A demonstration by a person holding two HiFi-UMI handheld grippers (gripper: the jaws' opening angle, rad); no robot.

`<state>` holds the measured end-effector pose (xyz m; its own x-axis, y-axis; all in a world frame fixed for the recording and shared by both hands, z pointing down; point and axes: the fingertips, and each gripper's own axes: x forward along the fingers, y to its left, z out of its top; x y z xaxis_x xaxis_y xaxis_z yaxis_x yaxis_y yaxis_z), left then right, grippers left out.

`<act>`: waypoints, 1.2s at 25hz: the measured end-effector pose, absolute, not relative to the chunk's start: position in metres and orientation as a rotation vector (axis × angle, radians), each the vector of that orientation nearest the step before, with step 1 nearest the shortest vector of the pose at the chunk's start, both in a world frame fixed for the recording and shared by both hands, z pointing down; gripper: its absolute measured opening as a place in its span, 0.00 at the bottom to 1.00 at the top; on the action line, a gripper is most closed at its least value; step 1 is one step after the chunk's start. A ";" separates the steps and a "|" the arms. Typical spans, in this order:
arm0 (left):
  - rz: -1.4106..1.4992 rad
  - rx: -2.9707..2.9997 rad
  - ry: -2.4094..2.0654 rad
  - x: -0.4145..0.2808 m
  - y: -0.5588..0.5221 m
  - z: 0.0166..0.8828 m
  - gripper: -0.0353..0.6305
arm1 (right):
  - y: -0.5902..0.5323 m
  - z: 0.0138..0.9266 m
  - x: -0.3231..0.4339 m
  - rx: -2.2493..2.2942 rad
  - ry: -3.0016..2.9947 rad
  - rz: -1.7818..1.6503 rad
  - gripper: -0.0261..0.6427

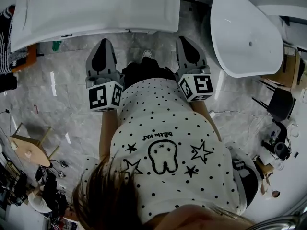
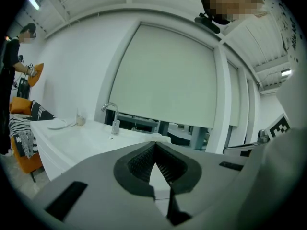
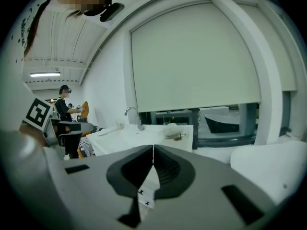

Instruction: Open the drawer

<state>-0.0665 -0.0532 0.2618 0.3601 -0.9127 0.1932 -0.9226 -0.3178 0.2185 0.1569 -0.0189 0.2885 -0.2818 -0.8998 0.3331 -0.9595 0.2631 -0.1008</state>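
Note:
A white washstand with a sunken basin and a drain stands ahead of me; no drawer front shows in any view. My left gripper and right gripper point toward its front edge, side by side and short of it. Both are shut with nothing between the pads. In the left gripper view the jaws meet below the washstand top and its chrome tap. In the right gripper view the closed jaws sit before the same top and tap, with small items lying near its right end.
A white oval tub stands to the right. A black chair and cables are further right, a small wooden stool at the left. A person stands far left by an orange seat with striped cloth. The floor is grey marble.

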 end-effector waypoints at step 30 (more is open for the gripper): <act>0.079 2.416 -1.511 -0.048 -0.066 0.252 0.06 | -0.016 0.280 0.163 1.836 -2.273 0.445 0.06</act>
<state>-0.0479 -0.0663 0.2521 0.4486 -0.8715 0.1979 -0.8874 -0.4080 0.2147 0.1628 -0.0157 0.2801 -0.2174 -0.9196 0.3272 -0.9751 0.1898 -0.1146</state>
